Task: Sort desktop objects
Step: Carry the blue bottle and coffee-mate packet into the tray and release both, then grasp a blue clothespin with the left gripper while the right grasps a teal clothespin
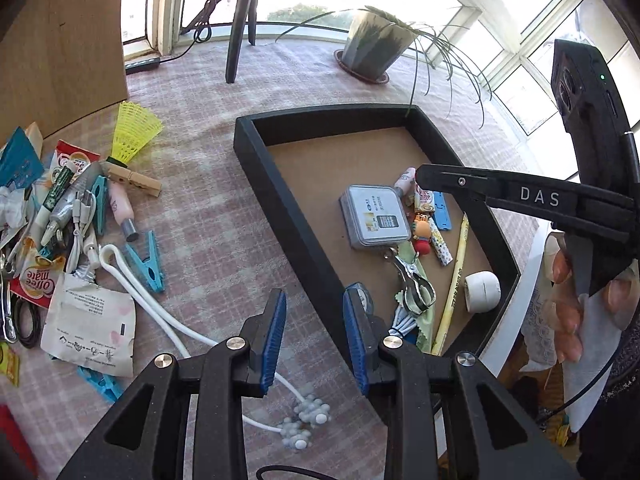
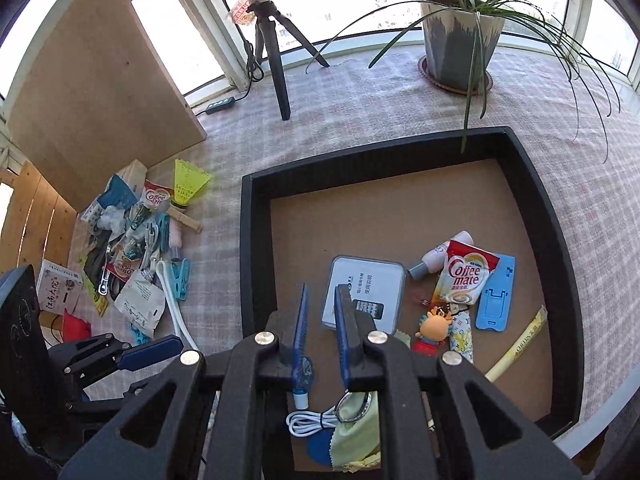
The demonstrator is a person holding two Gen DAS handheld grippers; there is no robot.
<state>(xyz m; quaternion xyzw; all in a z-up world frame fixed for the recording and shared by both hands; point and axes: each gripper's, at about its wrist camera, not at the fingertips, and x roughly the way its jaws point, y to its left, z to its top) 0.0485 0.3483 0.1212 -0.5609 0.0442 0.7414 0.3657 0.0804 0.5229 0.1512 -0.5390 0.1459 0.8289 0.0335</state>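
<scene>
A black-rimmed tray (image 2: 256, 260) with a brown floor holds a grey tin (image 2: 364, 300), a Coffee mate sachet (image 2: 466, 276), a blue phone stand (image 2: 496, 300), a small doll (image 2: 432, 330), a coiled white cable (image 2: 308, 422) and a green cloth (image 2: 356, 444). My right gripper (image 2: 320, 320) hangs over the tray's near part, jaws slightly apart and empty; a small blue item (image 2: 302, 380) lies below it. My left gripper (image 1: 314, 340) stands open and empty above the tray's left rim (image 1: 280, 200) and a white beaded cord (image 1: 168, 320). A pile of loose items (image 1: 60, 220) lies left of the tray.
The pile includes a yellow shuttlecock (image 1: 134, 130), blue pegs (image 1: 150, 260), sachets and a torn white packet (image 1: 88, 320). A potted plant (image 2: 460, 48), a tripod (image 2: 276, 60) and a wooden board (image 2: 100, 100) stand at the back. The table edge (image 1: 516, 300) runs right of the tray.
</scene>
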